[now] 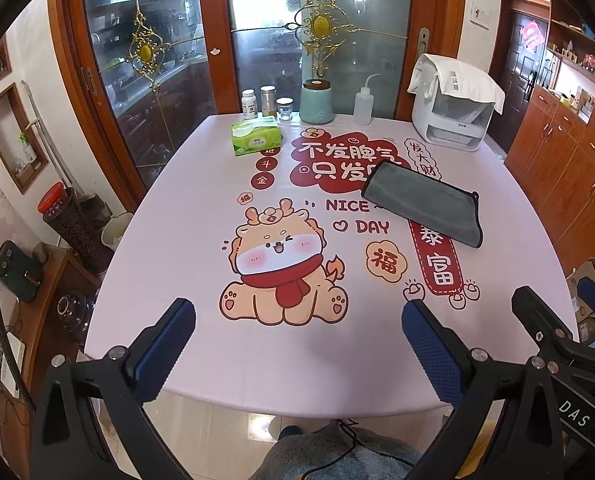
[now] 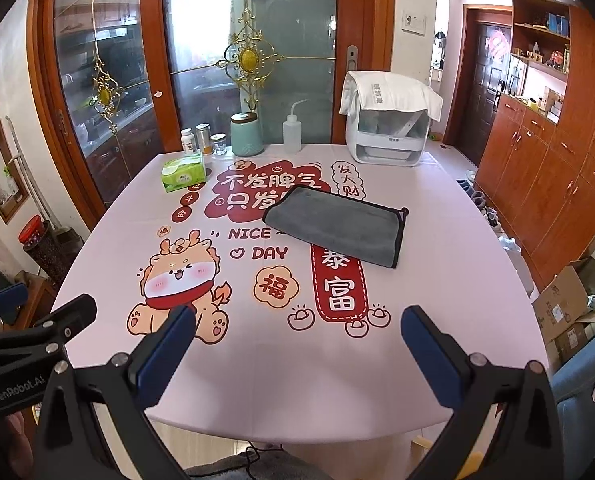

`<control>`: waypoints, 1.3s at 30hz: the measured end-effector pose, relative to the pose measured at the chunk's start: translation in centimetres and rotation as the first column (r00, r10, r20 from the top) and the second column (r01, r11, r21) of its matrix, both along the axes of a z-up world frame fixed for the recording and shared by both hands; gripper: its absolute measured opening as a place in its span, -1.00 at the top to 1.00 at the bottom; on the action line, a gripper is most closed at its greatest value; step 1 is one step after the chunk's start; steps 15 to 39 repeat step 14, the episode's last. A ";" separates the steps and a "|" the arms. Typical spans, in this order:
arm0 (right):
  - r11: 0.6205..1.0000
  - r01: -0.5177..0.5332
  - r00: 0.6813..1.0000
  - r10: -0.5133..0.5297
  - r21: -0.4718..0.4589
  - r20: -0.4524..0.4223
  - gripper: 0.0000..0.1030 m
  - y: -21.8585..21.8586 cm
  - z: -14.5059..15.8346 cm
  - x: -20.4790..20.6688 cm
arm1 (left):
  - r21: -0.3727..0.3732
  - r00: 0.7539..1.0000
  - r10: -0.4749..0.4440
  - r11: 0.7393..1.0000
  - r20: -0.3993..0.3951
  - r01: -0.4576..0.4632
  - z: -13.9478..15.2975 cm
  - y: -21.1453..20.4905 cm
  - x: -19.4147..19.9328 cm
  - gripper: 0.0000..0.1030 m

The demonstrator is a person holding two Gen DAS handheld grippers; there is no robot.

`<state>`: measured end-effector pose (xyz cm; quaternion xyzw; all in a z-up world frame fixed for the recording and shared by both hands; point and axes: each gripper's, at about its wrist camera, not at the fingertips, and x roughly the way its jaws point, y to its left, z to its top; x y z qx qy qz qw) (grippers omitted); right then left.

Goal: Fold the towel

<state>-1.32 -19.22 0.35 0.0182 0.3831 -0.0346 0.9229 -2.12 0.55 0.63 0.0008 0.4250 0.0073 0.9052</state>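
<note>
Left gripper (image 1: 299, 340) hangs spread wide at the table's near edge, nothing in it. Right gripper (image 2: 299, 344), same deal. The grey towel (image 2: 335, 228) lies flat mid-table, right of the dragon print (image 2: 177, 276). Probably best to grab both near corners together and keep that edge straight.

Count on the worktop (image 2: 305, 380): one grey towel (image 2: 335, 232), folded. One green tissue pack (image 2: 184, 172). Three small jars (image 2: 204, 140) in a row (one white, one metallic, one clear glass). One teal canister (image 2: 247, 134). One squeeze bottle (image 2: 292, 136). One white appliance (image 2: 385, 140) under one white cloth (image 2: 389, 90). Two hand-held grippers: left (image 1: 299, 348), right (image 2: 299, 352), both spread wide.
</note>
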 end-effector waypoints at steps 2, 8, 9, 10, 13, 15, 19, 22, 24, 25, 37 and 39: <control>1.000 0.000 1.000 0.000 -0.002 0.000 -1.00 0.0 0.0 0.0 | 0.000 1.000 0.001 1.000 0.000 -0.001 0.0 0.0 0.0 -0.99; 1.000 0.000 1.000 0.000 0.001 -0.003 -1.00 -0.2 0.0 0.0 | -0.001 1.000 0.000 1.000 -0.001 0.000 0.1 0.0 0.1 -0.99; 1.000 0.000 1.000 0.000 0.001 -0.003 -1.00 -0.1 -0.1 0.0 | 0.000 1.000 0.000 1.000 -0.002 0.000 0.0 0.0 0.0 -0.99; 1.000 0.000 1.000 0.000 0.001 -0.003 -1.00 -0.1 0.0 0.0 | 0.000 1.000 0.000 1.000 0.000 0.000 0.0 0.1 0.0 -0.99; 1.000 -0.002 1.000 0.002 0.001 -0.003 -1.00 -0.1 0.0 0.0 | 0.001 1.000 -0.003 1.000 0.002 0.003 0.1 0.1 -0.1 -0.99; 1.000 -0.002 1.000 0.002 0.001 -0.003 -1.00 -0.2 0.0 0.0 | 0.002 1.000 -0.004 1.000 0.003 0.004 0.0 0.2 -0.1 -0.99; 1.000 -0.002 1.000 0.002 0.001 -0.003 -1.00 -0.2 0.0 0.0 | 0.002 1.000 -0.004 1.000 0.003 0.004 0.0 0.2 -0.1 -0.99; 1.000 -0.002 1.000 0.002 0.001 -0.003 -1.00 -0.2 0.0 0.0 | 0.002 1.000 -0.004 1.000 0.003 0.004 0.0 0.2 -0.1 -0.99; 1.000 -0.002 1.000 0.002 0.001 -0.003 -1.00 -0.2 0.0 0.0 | 0.002 1.000 -0.004 1.000 0.003 0.004 0.0 0.2 -0.1 -0.99; 1.000 -0.002 1.000 0.002 0.001 -0.003 -1.00 -0.2 0.0 0.0 | 0.002 1.000 -0.004 1.000 0.003 0.004 0.0 0.2 -0.1 -0.99; 1.000 -0.002 1.000 0.002 0.001 -0.003 -1.00 -0.2 0.0 0.0 | 0.002 1.000 -0.004 1.000 0.003 0.004 0.0 0.2 -0.1 -0.99; 1.000 -0.002 1.000 0.002 0.001 -0.003 -1.00 -0.2 0.0 0.0 | 0.002 1.000 -0.004 1.000 0.003 0.004 0.0 0.2 -0.1 -0.99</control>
